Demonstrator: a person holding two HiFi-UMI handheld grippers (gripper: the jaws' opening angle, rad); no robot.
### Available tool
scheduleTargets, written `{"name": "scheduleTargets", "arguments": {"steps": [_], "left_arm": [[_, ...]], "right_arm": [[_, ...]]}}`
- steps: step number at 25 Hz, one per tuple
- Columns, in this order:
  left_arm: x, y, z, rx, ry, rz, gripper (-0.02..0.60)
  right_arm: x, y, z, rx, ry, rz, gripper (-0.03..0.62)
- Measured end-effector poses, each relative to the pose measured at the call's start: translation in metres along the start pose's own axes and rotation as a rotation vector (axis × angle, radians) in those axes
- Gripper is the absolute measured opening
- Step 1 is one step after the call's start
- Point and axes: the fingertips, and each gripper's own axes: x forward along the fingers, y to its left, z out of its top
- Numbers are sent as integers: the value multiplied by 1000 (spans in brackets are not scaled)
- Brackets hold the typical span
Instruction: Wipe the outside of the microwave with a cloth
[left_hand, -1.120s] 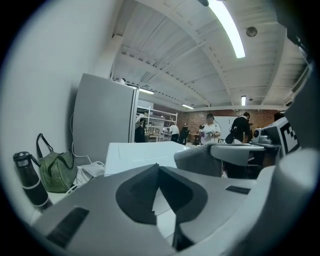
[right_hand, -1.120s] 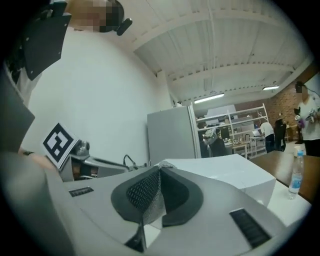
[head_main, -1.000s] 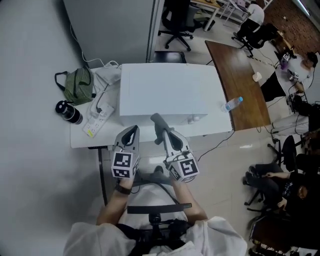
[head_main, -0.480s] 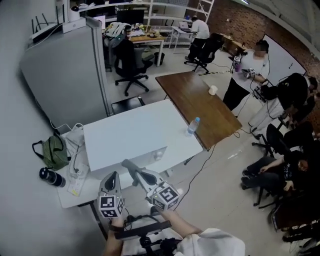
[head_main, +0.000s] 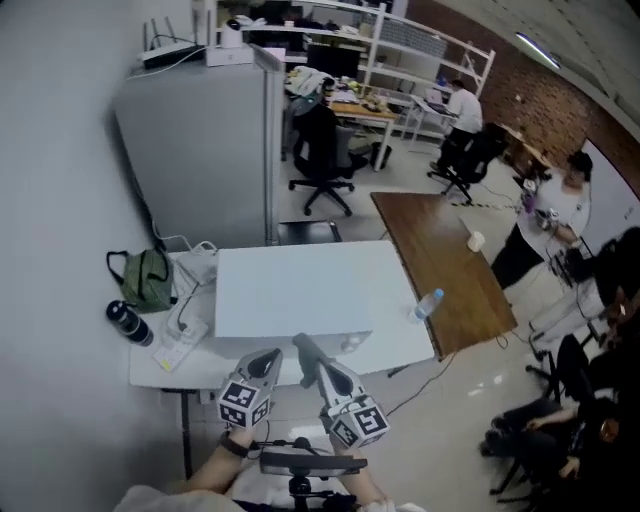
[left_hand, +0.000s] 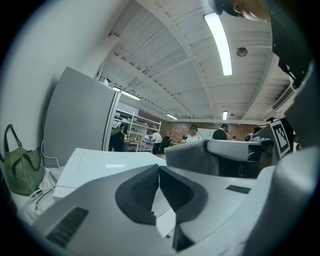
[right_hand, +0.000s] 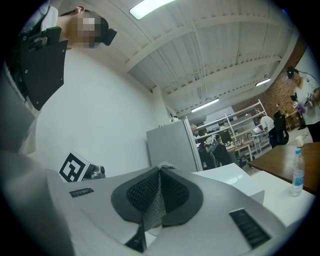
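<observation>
The white microwave (head_main: 300, 288) stands on a white table (head_main: 150, 368), its top showing in the left gripper view (left_hand: 100, 162) and the right gripper view (right_hand: 227, 175). Both grippers are held just in front of its near face. My right gripper (head_main: 308, 352) is shut on a grey cloth (head_main: 303, 346); the fabric is pinched between its pads (right_hand: 152, 205) and a tuft sticks out at the tips. My left gripper (head_main: 268, 362) is shut with nothing between its pads (left_hand: 145, 187). From the left gripper view the cloth (left_hand: 192, 157) hangs to the right.
A green bag (head_main: 148, 278), a black bottle (head_main: 128, 322) and a power strip (head_main: 185, 335) lie left of the microwave. A water bottle (head_main: 428, 303) stands at its right, beside a brown table (head_main: 450, 255). A grey partition (head_main: 200, 150) rises behind. People sit and stand at right.
The head view has swung and lifted, taking in more of the room. Both grippers stay close together in front of the microwave, the right one still holding the cloth.
</observation>
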Motion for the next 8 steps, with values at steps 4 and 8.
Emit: {"name": "scheduleTargets", "arguments": {"steps": [4, 8], "left_arm": [[-27, 9, 2, -14, -27, 28, 8], [-47, 6, 16, -54, -69, 42, 15]], "right_arm": [[8, 21, -5, 16, 13, 51, 21], [14, 37, 10, -2, 45, 97, 21]]}}
